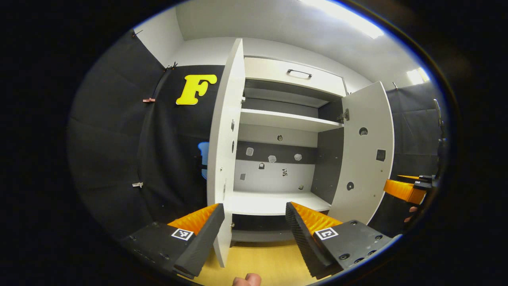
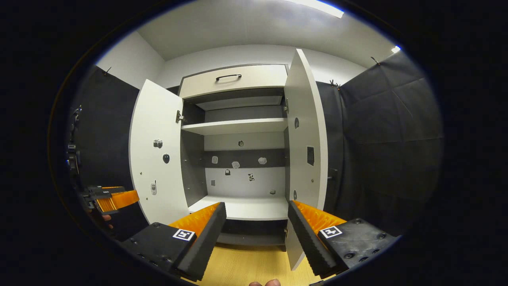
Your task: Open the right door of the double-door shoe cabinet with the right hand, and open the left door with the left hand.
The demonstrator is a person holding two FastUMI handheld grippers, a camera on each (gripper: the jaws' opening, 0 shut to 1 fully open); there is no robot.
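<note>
The white shoe cabinet (image 1: 278,119) stands with both doors swung out. In the left gripper view its left door (image 1: 226,139) shows nearly edge-on and its right door (image 1: 363,155) shows its inner face. My left gripper (image 1: 253,204) is open and holds nothing, just in front of the left door's lower edge. The right gripper (image 1: 397,183) shows beyond the right door. In the right gripper view the left door (image 2: 156,159) and right door (image 2: 305,139) frame the shelves. My right gripper (image 2: 256,203) is open and holds nothing, close to the right door's bottom. The left gripper (image 2: 119,194) appears far left.
A shut drawer with a dark handle (image 1: 299,73) tops the cabinet. Inside are a white upper shelf (image 2: 238,126) and a lower shelf (image 2: 246,208). Light wood floor (image 1: 270,262) lies below. Black cloth walls (image 2: 381,139) close in both sides. A fingertip (image 1: 247,280) shows at the bottom edge.
</note>
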